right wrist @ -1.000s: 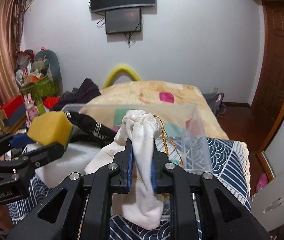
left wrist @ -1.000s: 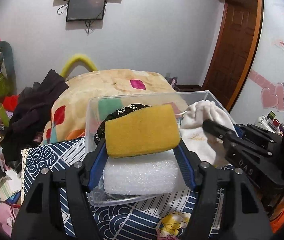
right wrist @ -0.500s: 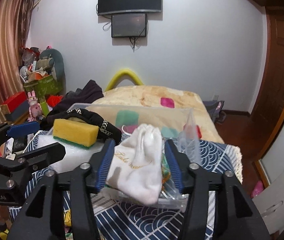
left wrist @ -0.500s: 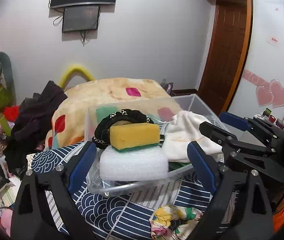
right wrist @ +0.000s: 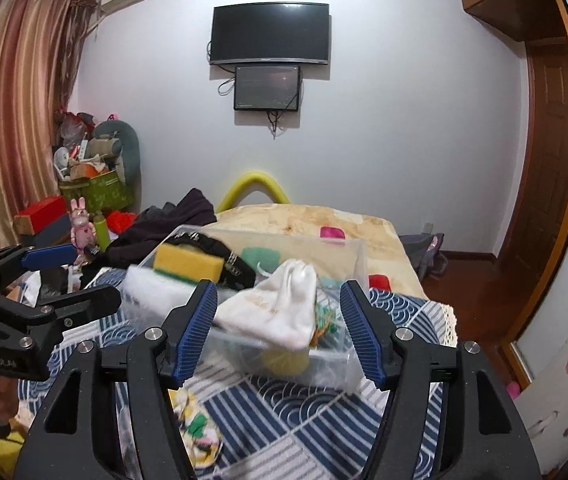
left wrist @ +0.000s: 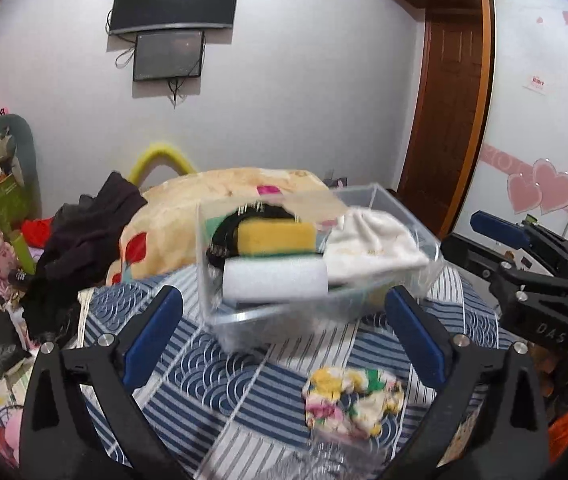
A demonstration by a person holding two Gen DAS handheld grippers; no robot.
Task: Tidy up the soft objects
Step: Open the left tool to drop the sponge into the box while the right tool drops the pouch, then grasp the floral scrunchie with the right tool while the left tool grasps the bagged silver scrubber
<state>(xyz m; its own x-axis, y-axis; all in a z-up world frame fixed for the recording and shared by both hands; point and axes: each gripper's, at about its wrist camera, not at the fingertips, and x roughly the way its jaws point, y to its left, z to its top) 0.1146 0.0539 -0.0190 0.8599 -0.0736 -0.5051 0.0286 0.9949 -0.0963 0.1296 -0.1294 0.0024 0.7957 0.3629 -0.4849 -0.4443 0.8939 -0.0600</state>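
We've just let go w/ both: left gripper [left wrist: 284, 336] and right gripper [right wrist: 280, 332] are now wide open, empty, backed off from the clear bin [left wrist: 423, 280]. Yellow sponge [left wrist: 276, 238] and white pouch [right wrist: 280, 308], clamped a sec ago, now sit in it, so those 2 are filed. Count: 1 sponge, 1 pouch, 1 white foam block [left wrist: 276, 280], 1 black band [right wrist: 236, 264] inside; 1 floral cloth [left wrist: 351, 400] left on the blue bedspread [left wrist: 212, 376].
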